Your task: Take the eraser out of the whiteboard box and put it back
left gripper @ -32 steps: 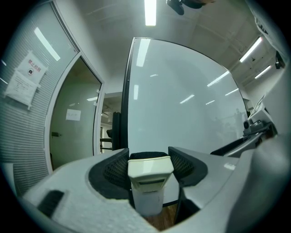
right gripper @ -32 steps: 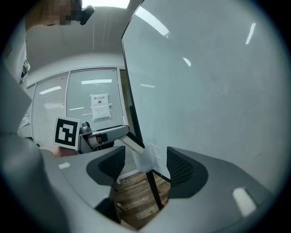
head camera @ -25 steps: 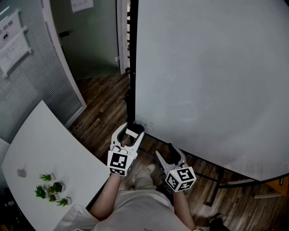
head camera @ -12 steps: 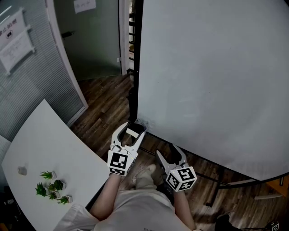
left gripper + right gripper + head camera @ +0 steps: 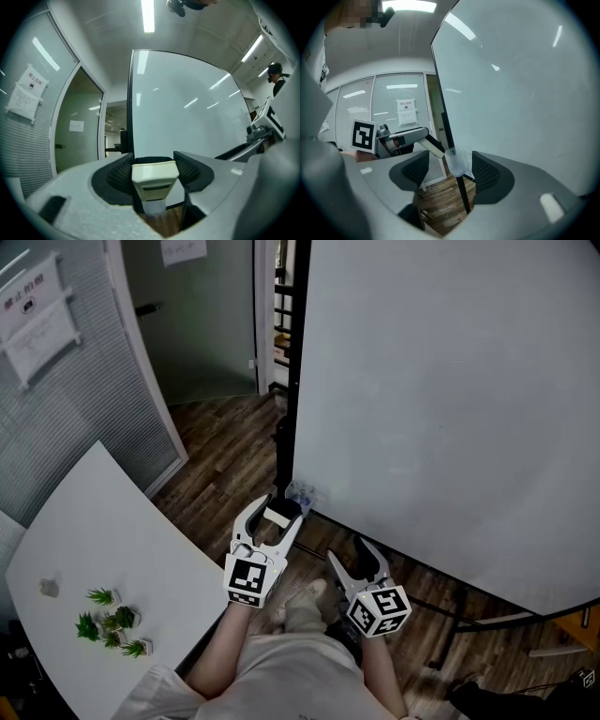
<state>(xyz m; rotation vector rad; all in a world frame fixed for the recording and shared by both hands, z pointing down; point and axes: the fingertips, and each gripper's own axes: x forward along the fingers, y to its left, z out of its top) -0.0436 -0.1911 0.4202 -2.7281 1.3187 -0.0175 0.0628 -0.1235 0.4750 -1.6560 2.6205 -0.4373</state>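
Your left gripper [image 5: 277,513] is clamped across the cream plastic block eraser [image 5: 154,178]; the grip is unchanged while it has drifted slightly beside the small translucent box [image 5: 457,161] at the large white whiteboard's [image 5: 450,409] lower corner: eraser out, return pending. Its long axis slopes forward and down, far end toward the box. Your right gripper [image 5: 349,552] stands wide, empty

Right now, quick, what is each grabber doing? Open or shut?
Left gripper: shut on the eraser.
Right gripper: open, nothing held.
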